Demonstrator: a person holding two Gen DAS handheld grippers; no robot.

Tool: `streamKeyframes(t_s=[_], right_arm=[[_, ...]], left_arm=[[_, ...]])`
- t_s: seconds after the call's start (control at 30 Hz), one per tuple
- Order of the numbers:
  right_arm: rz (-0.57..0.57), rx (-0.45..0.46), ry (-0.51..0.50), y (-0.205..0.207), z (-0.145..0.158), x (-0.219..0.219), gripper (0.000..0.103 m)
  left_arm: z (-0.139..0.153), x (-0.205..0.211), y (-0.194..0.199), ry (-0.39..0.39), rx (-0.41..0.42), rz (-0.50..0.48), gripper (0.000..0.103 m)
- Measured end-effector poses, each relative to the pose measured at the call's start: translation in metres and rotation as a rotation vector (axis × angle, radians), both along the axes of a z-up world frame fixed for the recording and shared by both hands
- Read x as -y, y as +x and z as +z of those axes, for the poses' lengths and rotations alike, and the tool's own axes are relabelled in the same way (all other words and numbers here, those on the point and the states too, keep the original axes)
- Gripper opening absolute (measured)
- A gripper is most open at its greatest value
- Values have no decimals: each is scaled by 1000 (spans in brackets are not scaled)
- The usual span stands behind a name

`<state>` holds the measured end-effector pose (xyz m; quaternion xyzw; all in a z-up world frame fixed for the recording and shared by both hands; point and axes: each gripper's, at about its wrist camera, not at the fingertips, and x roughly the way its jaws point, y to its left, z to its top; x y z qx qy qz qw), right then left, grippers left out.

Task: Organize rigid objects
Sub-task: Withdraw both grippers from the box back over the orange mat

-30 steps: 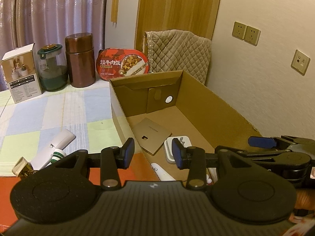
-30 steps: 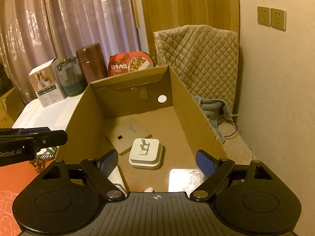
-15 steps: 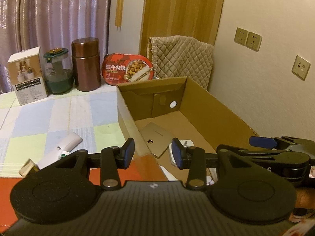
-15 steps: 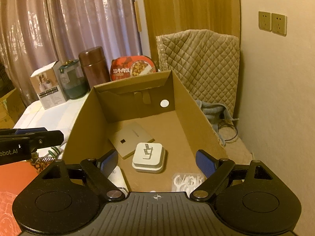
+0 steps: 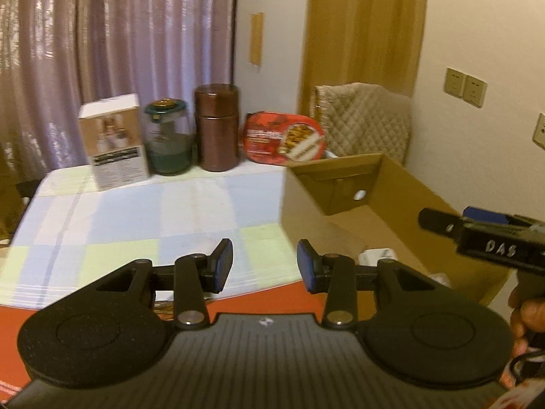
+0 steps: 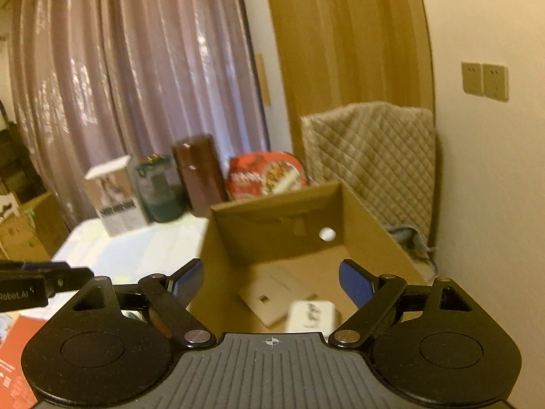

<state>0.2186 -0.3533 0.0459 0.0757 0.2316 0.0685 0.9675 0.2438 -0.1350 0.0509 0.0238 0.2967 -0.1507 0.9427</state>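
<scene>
An open cardboard box (image 6: 371,235) stands at the table's right side and also shows in the left wrist view (image 5: 408,201). Inside it lie a flat gold card box (image 6: 276,293) and a white plug adapter (image 6: 311,315). My right gripper (image 6: 270,281) is open and empty, held above the box's near end. My left gripper (image 5: 264,269) is open and empty, above the chequered tablecloth (image 5: 143,225) left of the box. The right gripper shows from the side in the left wrist view (image 5: 477,235).
At the table's back stand a white carton (image 5: 114,141), a green-lidded jar (image 5: 168,136), a brown canister (image 5: 216,127) and a red meal tray (image 5: 284,139). A quilted chair back (image 6: 369,150) is behind the box. An orange sheet (image 5: 265,301) lies at the near edge.
Both grippers have pulled back and tilted up, so the box's contents sit lower in view. The left gripper has swung left; the white tube on the cloth is out of sight.
</scene>
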Motion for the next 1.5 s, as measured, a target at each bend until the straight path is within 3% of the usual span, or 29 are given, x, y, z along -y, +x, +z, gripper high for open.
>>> streamKeyframes(t_s=[0.27, 0.57, 1.03, 1.2, 1.5], right_arm=[[109, 77, 16, -6, 9, -53, 84], [278, 63, -8, -6, 0, -118, 84], [446, -58, -155, 9, -43, -185, 84], [462, -139, -152, 22, -63, -194, 84], [445, -263, -89, 58, -93, -212, 83]], left_arm=[[3, -72, -9, 33, 11, 110, 37], [-16, -134, -19, 48, -19, 215, 42], [-72, -176, -19, 70, -42, 291, 56], [-87, -176, -7, 81, -54, 264, 57], [-96, -184, 22, 28, -68, 220, 59]])
